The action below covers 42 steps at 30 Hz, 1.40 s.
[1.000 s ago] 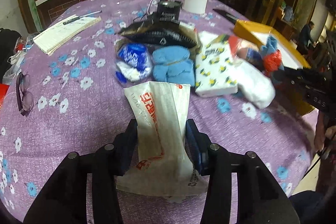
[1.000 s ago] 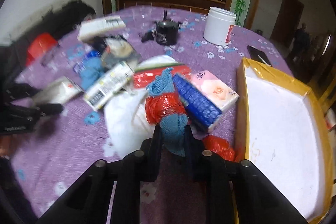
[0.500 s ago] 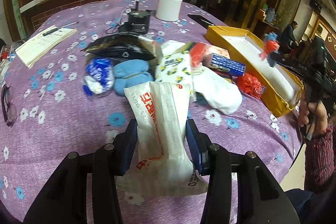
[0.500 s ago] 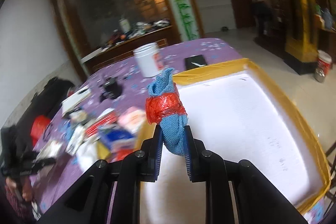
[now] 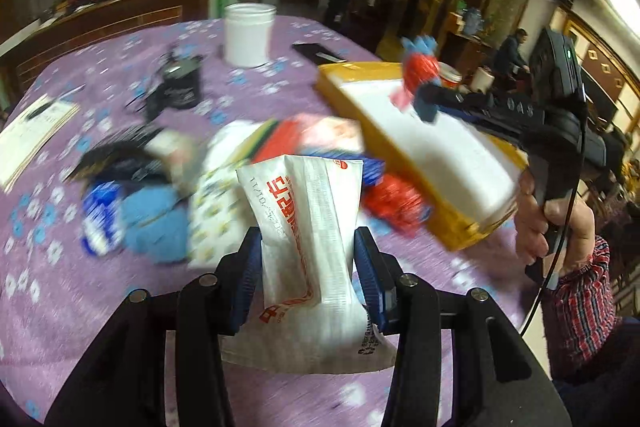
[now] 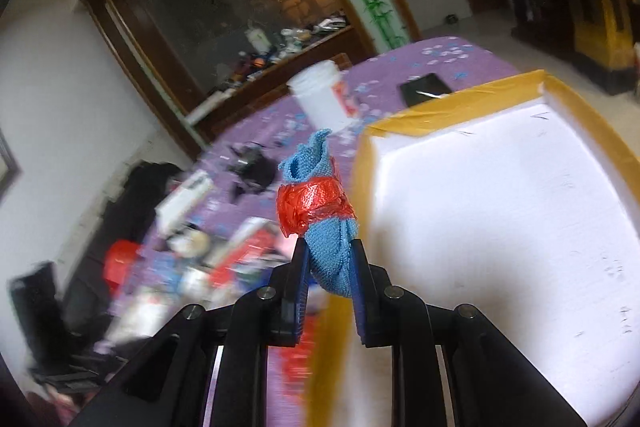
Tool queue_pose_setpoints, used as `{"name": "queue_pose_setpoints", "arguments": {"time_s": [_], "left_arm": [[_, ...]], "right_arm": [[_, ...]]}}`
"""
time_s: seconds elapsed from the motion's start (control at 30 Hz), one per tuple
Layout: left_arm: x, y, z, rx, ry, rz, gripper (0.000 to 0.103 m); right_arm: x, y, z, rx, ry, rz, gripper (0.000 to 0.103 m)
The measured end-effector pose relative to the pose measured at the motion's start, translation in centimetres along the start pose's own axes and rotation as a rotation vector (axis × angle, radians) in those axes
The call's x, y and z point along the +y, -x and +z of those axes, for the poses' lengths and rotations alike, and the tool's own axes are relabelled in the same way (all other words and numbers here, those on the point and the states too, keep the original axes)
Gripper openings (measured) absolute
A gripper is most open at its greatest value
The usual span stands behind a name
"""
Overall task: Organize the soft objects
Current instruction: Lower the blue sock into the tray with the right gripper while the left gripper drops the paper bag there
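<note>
My left gripper (image 5: pixel 308 247) is shut on a white tissue pack with red print (image 5: pixel 310 227) and holds it above the purple flowered tablecloth (image 5: pixel 80 307). My right gripper (image 6: pixel 330 259) is shut on a blue cloth bundle wrapped in red tape (image 6: pixel 316 203) and holds it in the air at the left rim of the yellow-edged white box (image 6: pixel 500 207). In the left wrist view the right gripper (image 5: pixel 420 103) and its bundle (image 5: pixel 418 67) hover over the box (image 5: pixel 436 151). A blurred pile of soft packs and blue cloths (image 5: pixel 160 223) lies left of the box.
A white jar (image 5: pixel 248 35), a black round device (image 5: pixel 178 87), a notepad (image 5: pixel 32 135) and a black phone (image 5: pixel 318 53) sit on the far side of the table. A red bag (image 5: pixel 394 203) lies against the box's near wall.
Both views have swung. My left gripper has moved right toward the box with the tissue pack. My right gripper with the bundle has tilted and stays over the box's left rim.
</note>
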<state>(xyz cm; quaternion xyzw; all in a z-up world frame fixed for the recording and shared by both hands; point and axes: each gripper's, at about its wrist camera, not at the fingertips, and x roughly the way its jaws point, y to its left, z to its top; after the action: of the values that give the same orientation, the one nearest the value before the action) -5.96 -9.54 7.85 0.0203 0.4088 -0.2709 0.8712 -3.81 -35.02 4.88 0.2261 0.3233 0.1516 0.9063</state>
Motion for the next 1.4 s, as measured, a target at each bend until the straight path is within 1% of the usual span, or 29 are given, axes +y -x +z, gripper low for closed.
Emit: {"name": "queue_pose_setpoints", "arguments": {"time_s": [0.1, 0.13, 0.2, 0.27, 0.3, 0.33, 0.4, 0.47, 0.57, 0.63, 0.73, 0.83, 0.9, 0.93, 1.03, 1.1, 1.23, 1.4], "left_arm": [[-2.0, -1.2, 2.0, -0.010, -0.019, -0.025, 0.044], [-2.4, -1.6, 2.6, -0.011, -0.017, -0.036, 0.044], [-3.8, -3.1, 4.6, -0.010, -0.002, -0.068, 0.044], [-5.2, -4.1, 6.3, -0.025, -0.010, -0.079, 0.044], [-6.1, -4.9, 7.5, -0.038, -0.022, -0.077, 0.044], [-6.6, -5.3, 8.1, -0.040, -0.026, -0.077, 0.044], [-7.9, -7.1, 10.1, -0.038, -0.028, -0.099, 0.044], [-8.7, -8.6, 11.1, -0.033, -0.032, -0.089, 0.044], [-9.4, -11.5, 12.8, -0.030, -0.002, -0.080, 0.044], [-9.4, -12.7, 13.2, -0.019, 0.029, -0.085, 0.044], [-9.2, -15.2, 14.1, -0.001, 0.063, -0.063, 0.044], [-8.7, -17.2, 14.6, 0.026, 0.081, -0.036, 0.044], [-8.0, -18.2, 14.4, 0.058, 0.107, -0.049, 0.044], [-7.9, -18.4, 14.2, 0.070, 0.113, -0.058, 0.044], [-7.8, -18.8, 13.9, 0.078, 0.116, -0.045, 0.044], [-7.9, -18.8, 13.7, 0.086, 0.114, -0.049, 0.044], [-8.4, -19.1, 13.6, 0.091, 0.097, -0.025, 0.044], [-8.3, -19.5, 13.7, 0.107, 0.107, -0.023, 0.044]], "right_arm": [[1.0, 1.6, 1.5, -0.058, 0.016, -0.006, 0.019], [0.9, 1.9, 2.5, -0.086, 0.019, -0.020, 0.019], [0.3, 2.0, 4.3, -0.125, 0.002, -0.046, 0.020], [-0.8, 1.2, 6.1, -0.138, -0.009, -0.078, 0.020], [-1.4, 0.6, 6.8, -0.138, -0.023, -0.107, 0.020], [-2.7, -0.3, 7.6, -0.126, -0.063, -0.140, 0.020], [-4.2, -1.1, 8.4, -0.104, -0.110, -0.133, 0.020], [-6.0, -1.8, 8.8, -0.082, -0.144, -0.164, 0.020], [-8.4, -2.0, 8.8, -0.048, -0.216, -0.141, 0.020], [-9.4, -2.3, 8.6, -0.028, -0.240, -0.150, 0.020], [-10.2, -3.2, 8.4, -0.004, -0.274, -0.163, 0.020], [-10.9, -3.2, 8.0, 0.002, -0.294, -0.198, 0.020], [-11.1, -3.6, 8.0, 0.007, -0.301, -0.238, 0.020], [-11.2, -3.8, 8.0, 0.013, -0.307, -0.240, 0.020], [-11.7, -4.0, 7.5, 0.042, -0.322, -0.243, 0.020], [-11.7, -4.5, 7.3, 0.060, -0.324, -0.238, 0.020], [-11.9, -4.6, 7.1, 0.072, -0.323, -0.243, 0.021], [-12.0, -4.9, 6.9, 0.090, -0.334, -0.247, 0.023]]}}
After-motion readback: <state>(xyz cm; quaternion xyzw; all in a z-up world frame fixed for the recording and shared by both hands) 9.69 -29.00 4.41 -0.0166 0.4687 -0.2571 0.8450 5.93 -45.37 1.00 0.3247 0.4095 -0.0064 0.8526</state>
